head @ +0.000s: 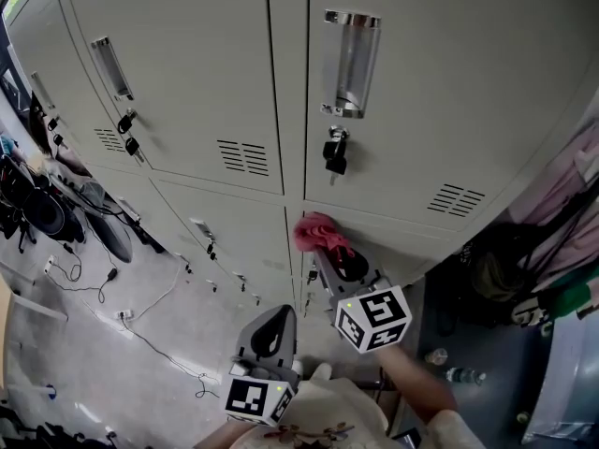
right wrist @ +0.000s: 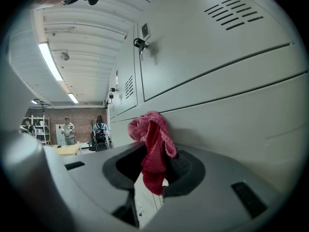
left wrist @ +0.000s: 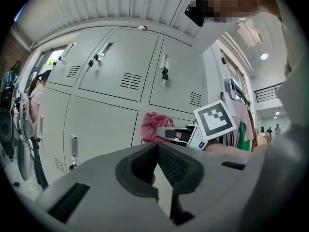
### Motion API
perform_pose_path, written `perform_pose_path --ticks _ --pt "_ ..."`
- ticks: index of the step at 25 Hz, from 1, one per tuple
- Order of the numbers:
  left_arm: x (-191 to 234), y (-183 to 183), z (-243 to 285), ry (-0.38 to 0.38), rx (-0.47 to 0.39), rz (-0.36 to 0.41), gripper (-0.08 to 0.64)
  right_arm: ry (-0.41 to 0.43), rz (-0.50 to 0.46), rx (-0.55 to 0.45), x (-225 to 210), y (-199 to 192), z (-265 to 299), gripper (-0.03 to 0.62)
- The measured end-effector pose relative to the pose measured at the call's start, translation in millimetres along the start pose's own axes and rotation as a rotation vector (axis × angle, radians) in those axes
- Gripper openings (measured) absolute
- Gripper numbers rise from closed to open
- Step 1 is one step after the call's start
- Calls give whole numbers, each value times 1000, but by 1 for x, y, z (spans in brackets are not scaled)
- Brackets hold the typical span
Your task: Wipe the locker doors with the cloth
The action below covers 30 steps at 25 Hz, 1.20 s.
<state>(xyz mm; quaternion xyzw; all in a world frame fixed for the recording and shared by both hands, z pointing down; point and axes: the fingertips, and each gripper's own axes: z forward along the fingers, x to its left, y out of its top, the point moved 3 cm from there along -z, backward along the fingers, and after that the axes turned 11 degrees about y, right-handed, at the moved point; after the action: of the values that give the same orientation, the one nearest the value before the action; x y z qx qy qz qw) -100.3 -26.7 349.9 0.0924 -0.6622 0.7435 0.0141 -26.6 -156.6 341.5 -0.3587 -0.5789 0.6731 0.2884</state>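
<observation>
A crumpled pink cloth [head: 316, 233] is held against the grey locker doors [head: 206, 82], low down near the seam between two lower doors. My right gripper [head: 329, 253] is shut on it. In the right gripper view the cloth [right wrist: 152, 151] hangs bunched between the jaws of the right gripper [right wrist: 154, 161], close to a lower door [right wrist: 231, 110]. My left gripper [head: 273, 324] is lower and to the left, away from the doors, shut with nothing in it. In the left gripper view the left gripper [left wrist: 158, 152] points at the lockers, and the cloth [left wrist: 152, 127] shows beyond it.
Keys hang from the lock [head: 335, 153] under a chrome handle [head: 351, 62] on the upper right door. Cables [head: 140, 330] trail over the floor at the left. Bags and hanging clothes [head: 552, 251] crowd the right side, with a bottle [head: 463, 375] on the floor.
</observation>
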Motion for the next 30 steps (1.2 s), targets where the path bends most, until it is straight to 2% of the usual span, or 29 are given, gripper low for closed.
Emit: perform_pose_path --ticks 8,30 --pt "6 -8 11 -7 26 12 6 -45 6 -5 -7 -2 -11 107" --pt "-9 8 44 -81 5 21 5 -117 19 -13 -18 -2 -30 109"
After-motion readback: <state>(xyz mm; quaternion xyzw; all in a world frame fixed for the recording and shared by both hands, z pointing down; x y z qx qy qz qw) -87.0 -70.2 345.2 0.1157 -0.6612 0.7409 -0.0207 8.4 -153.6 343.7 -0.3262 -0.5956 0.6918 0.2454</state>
